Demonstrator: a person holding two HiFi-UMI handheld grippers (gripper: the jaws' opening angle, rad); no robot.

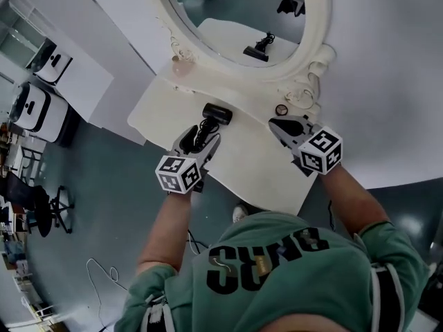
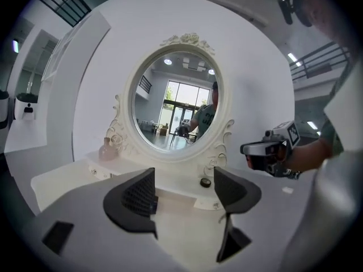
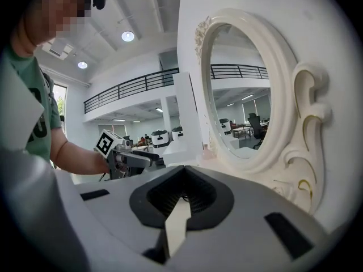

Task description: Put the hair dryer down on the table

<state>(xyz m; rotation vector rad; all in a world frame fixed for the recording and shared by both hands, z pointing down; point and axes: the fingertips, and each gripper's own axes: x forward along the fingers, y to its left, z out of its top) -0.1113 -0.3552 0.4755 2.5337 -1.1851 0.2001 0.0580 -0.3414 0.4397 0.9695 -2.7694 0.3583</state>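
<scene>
The hair dryer [image 1: 217,114] lies on the table [image 1: 249,166], barrel running left to right, just beyond the left gripper [image 1: 203,135]. That gripper's jaws stand apart and empty. The right gripper [image 1: 280,124], jaws together on nothing, sits farther off.

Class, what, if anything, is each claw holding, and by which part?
Nothing. The left claw is open and empty, the right claw shut and empty; the hair dryer lies on the table.

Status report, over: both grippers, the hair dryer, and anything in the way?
Left gripper open, nothing between pads; hair dryer lies on table just ahead of it. Right gripper shut, empty. Nothing in the way.
</scene>
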